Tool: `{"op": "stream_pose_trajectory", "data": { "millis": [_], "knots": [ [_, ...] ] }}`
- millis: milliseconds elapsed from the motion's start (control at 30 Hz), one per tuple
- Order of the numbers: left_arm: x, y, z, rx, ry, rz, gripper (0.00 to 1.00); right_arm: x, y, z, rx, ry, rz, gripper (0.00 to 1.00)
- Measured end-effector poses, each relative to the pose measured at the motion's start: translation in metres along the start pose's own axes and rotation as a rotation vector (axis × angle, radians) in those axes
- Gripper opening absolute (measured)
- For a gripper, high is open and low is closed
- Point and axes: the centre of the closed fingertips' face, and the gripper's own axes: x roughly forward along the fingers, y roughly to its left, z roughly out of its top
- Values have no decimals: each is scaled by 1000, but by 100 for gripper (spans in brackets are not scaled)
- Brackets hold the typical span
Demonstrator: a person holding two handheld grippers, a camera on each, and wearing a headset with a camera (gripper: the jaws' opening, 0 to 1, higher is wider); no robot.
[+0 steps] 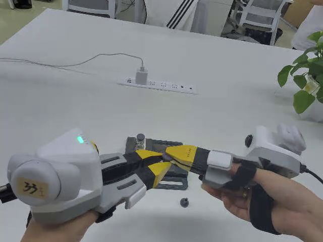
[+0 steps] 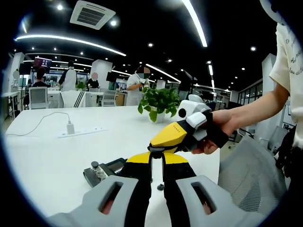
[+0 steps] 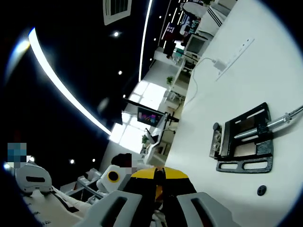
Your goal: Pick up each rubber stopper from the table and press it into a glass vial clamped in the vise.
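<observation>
**A:** Nearest thing on the surface (image 1: 70, 106) is the loose stopper (image 1: 184, 202), by the near edge, just in front of the vise (image 1: 174, 180). Both tools hover tip to tip over the vise. The left hand-held gripper (image 2: 156, 157) shows a slim gap with nothing in it. The right hand-held gripper (image 3: 158, 174) has its jaws drawn together, and there's a dark speck at its tip that's too small to call.

**B:** So the person's best bet, I'd guess: drop onto that stopper from above, pinch its wide head, keep the plug end free, then push straight down into a vial. The vial (image 1: 140, 141) at the vise's far left end looks capped already though.

**A:** Yeah. The head view hides most of the vise under the jaws, while the right gripper view lays the whole frame and screw rod open. The left gripper view frames the stopper between its own jaws. Farther out there's a power strip (image 1: 159, 84) mid-surface and a plant (image 1: 303, 75) at the right edge.
</observation>
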Motion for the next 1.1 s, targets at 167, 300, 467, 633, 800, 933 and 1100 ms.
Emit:
{"op": "stream_pose_trajectory", "data": {
  "millis": [167,300,467,633,800,933,1100],
  "knots": [
    [-1,0,-5,14,27,-2,4,-2,3,0,-131,26,-16,20],
    [-2,-1,-9,16,44,-13,4,-5,6,0,-260,66,-38,29],
    [-2,-3,-14,22,64,-26,4,-9,7,-8,-373,147,-76,31],
    [-6,-6,-23,27,96,-43,4,-16,-3,-24,-643,368,-168,33],
    [-7,-11,-31,56,134,-72,4,-23,-13,-29,-887,582,-198,35],
    [-7,-15,-35,60,144,-87,4,-21,-8,-33,-972,662,-162,32],
    [-9,-24,-42,70,165,-115,4,-23,-7,-39,-1106,793,-122,29]
  ]
}}
